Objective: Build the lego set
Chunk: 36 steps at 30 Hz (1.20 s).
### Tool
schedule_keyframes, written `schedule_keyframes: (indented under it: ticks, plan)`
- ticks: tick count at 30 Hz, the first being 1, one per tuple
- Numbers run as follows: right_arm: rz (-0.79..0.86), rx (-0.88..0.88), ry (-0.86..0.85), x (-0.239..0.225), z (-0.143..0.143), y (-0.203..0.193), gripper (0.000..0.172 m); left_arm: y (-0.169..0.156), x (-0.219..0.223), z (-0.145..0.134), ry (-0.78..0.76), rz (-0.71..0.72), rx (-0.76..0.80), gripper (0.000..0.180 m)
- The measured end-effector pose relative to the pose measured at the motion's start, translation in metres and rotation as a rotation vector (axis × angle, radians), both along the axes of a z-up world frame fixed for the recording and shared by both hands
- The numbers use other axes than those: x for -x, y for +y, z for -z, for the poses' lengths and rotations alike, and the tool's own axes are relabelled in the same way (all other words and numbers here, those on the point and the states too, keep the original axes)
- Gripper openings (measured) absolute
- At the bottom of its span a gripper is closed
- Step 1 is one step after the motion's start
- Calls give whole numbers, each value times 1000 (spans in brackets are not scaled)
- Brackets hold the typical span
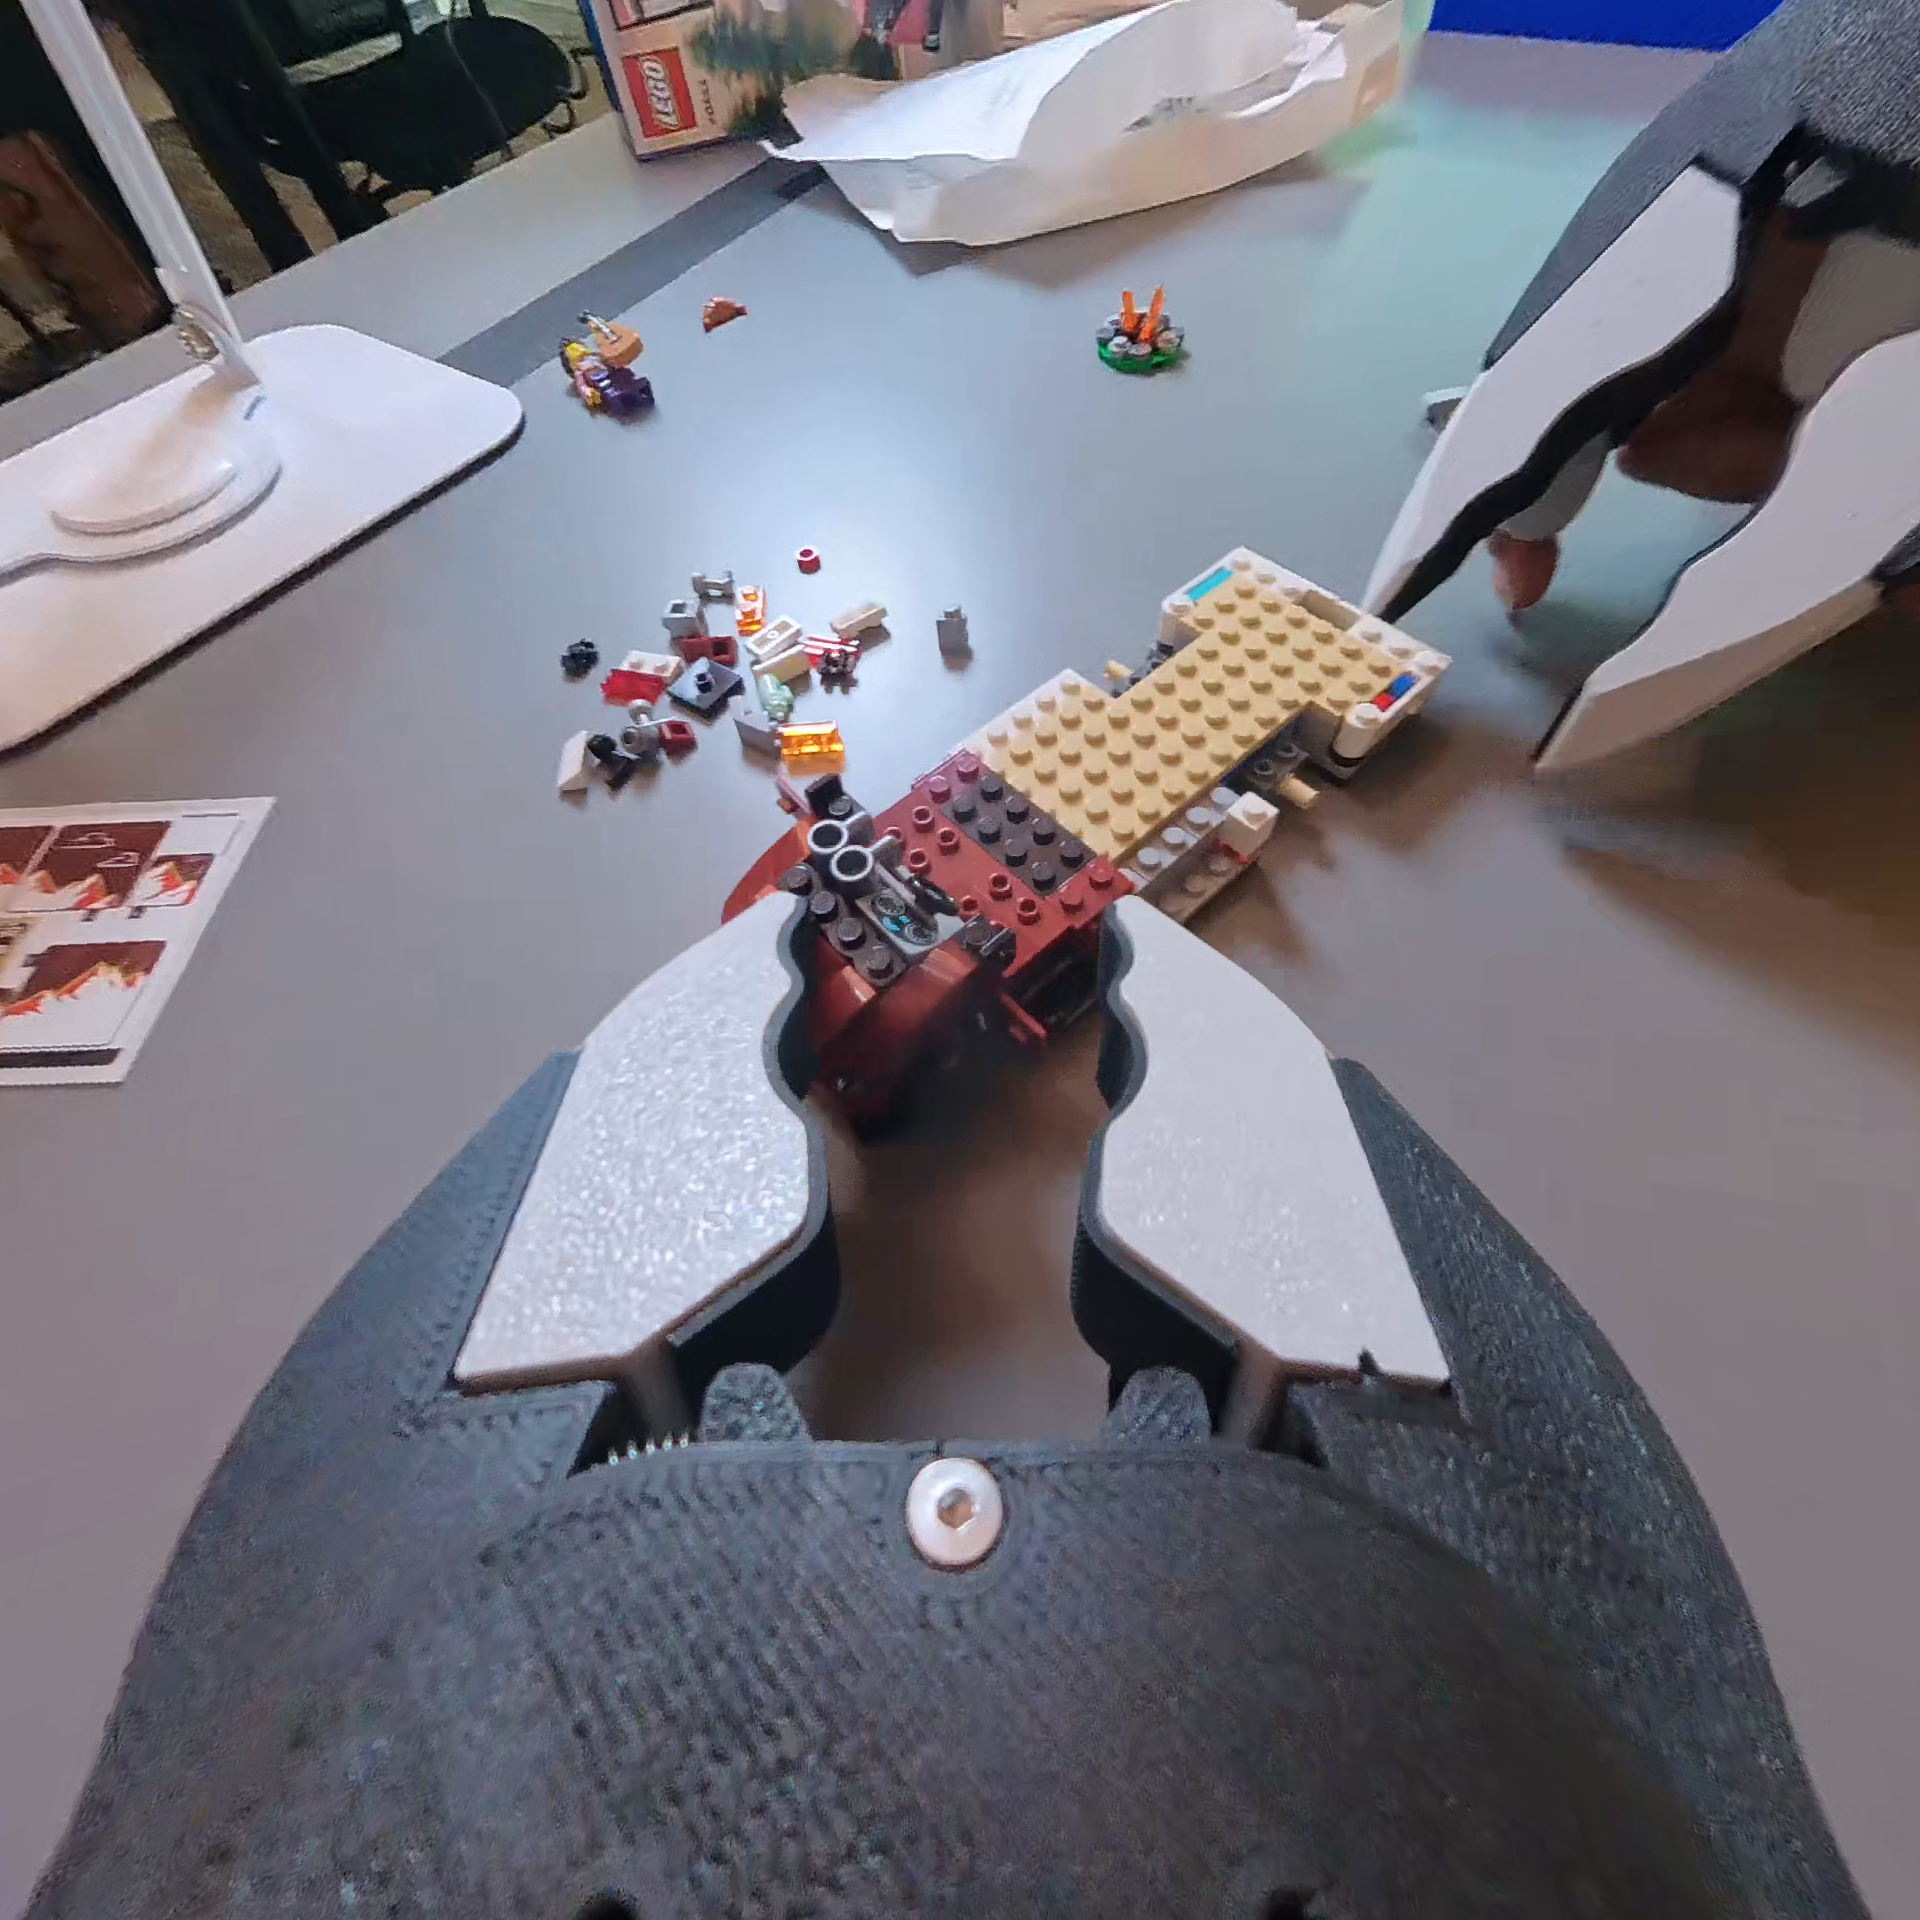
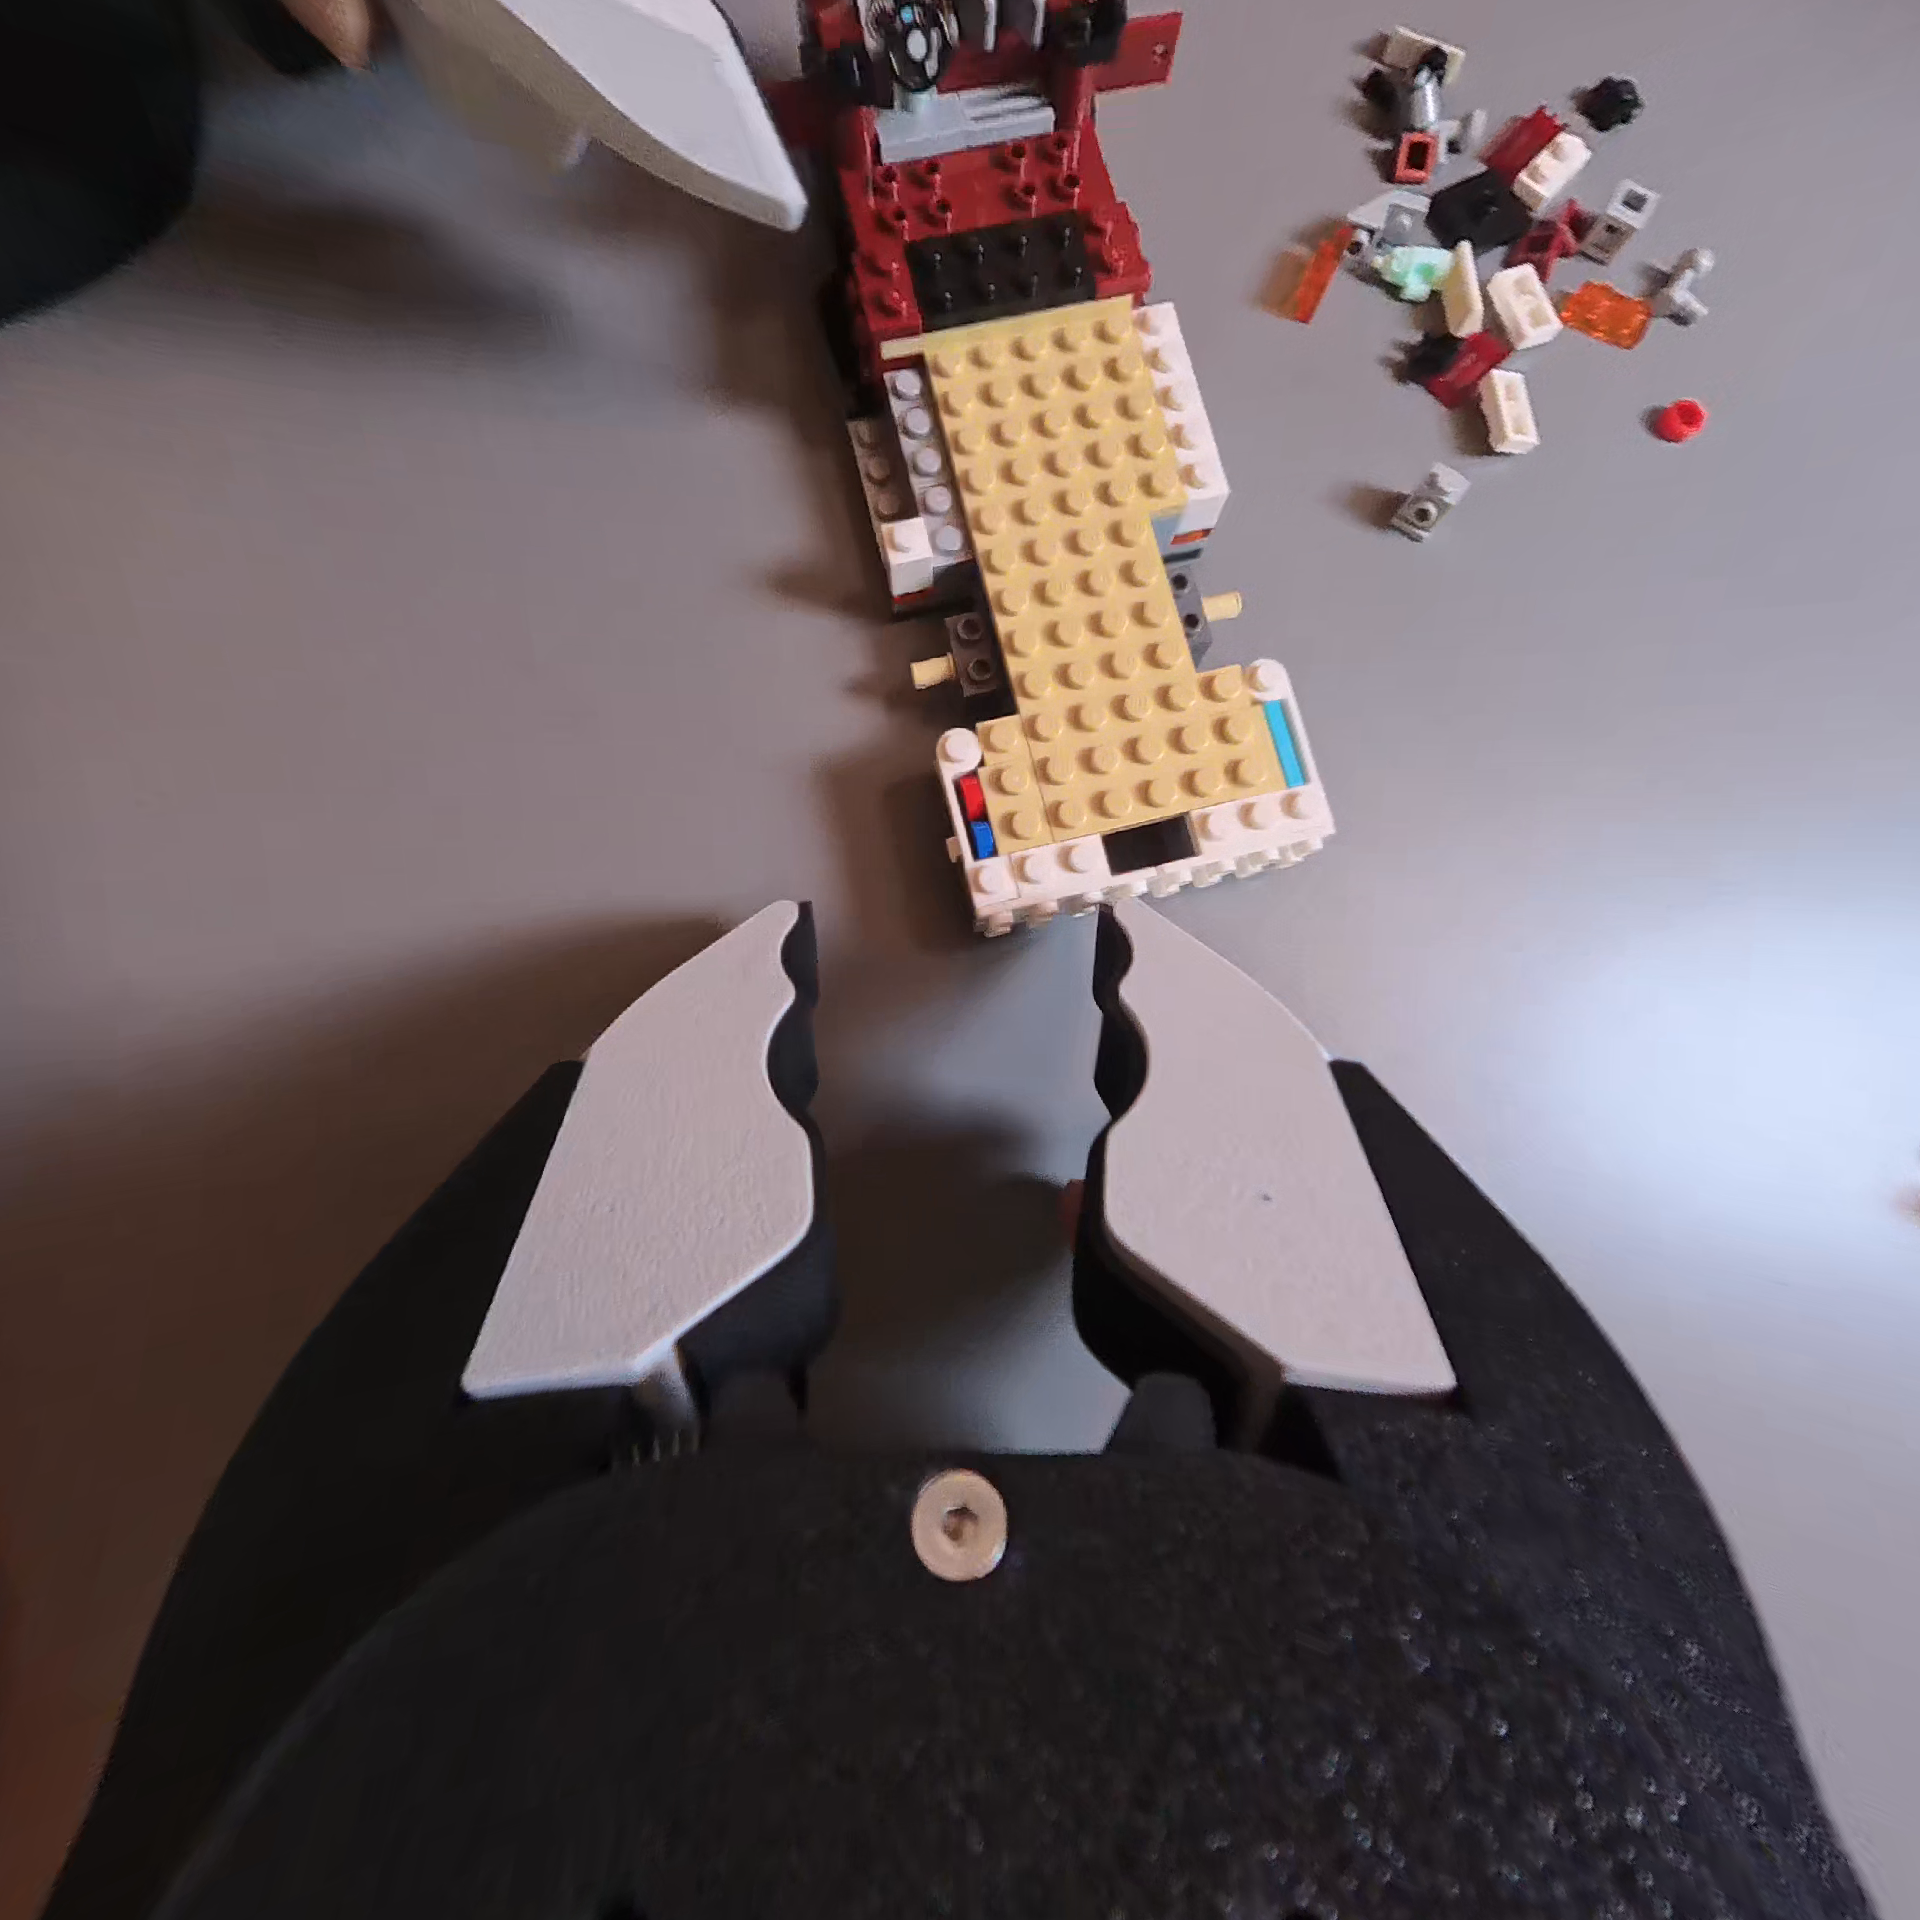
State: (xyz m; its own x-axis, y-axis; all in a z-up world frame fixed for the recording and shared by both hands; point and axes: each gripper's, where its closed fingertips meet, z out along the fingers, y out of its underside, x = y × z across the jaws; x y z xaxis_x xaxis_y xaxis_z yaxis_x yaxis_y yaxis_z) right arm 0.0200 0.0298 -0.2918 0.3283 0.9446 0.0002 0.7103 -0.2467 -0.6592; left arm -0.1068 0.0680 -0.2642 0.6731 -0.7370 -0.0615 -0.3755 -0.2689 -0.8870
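In the left wrist view, the left tool (image 1: 951, 925) is sitting at the centre of the frame with its fingers (image 1: 727, 966) closing around the dark red cab end of a brick model (image 1: 1132, 769) that is lying on the grey desk (image 1: 1351, 1143); the pads appear to be pressing on the cab's two sides, which is probably steadying the model. The model's tan studded deck is running toward the upper right, where the right tool (image 1: 1455, 686) is hovering with its jaws apart just beside the white rear end. Loose bricks (image 1: 727, 665) are lying scattered left of the model, close at hand. A small figure (image 1: 608, 364), a brown piece (image 1: 722, 312) and a tiny campfire build (image 1: 1140, 338) are sitting farther up the frame, with a white lamp base (image 1: 260, 436) at the left, a sticker sheet (image 1: 94, 925) at the left edge, and a box (image 1: 686, 83) with crumpled paper (image 1: 1091, 114) at the top. In the right wrist view, the right tool (image 2: 951, 925) is holding nothing, its fingers spread, one tip just at the model's (image 2: 1081, 582) white rear corner in the middle of the frame. The left tool (image 2: 665, 114) is showing at the upper left beside the cab, and the loose bricks (image 2: 1486, 260) are lying at the upper right.
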Motion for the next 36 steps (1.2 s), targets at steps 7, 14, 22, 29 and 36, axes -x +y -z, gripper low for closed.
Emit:
schedule_keyframes:
  ticks: [7,14,22,29,36]
  plan:
    - [40,18,126,-5,-17,35,64,15,24,-2,31,-122,-28,42]
    - [-98,44,96,25,-8,12,55,18,34,-3,15,-148,-20,46]
    - [-53,-194,350,30,-68,57,51,26,36,-31,-105,-154,-122,37]
    - [172,-563,469,39,-163,210,59,71,62,-111,-201,-257,-354,32]
    - [412,-657,427,43,-219,382,86,124,33,-155,-277,-234,-379,33]
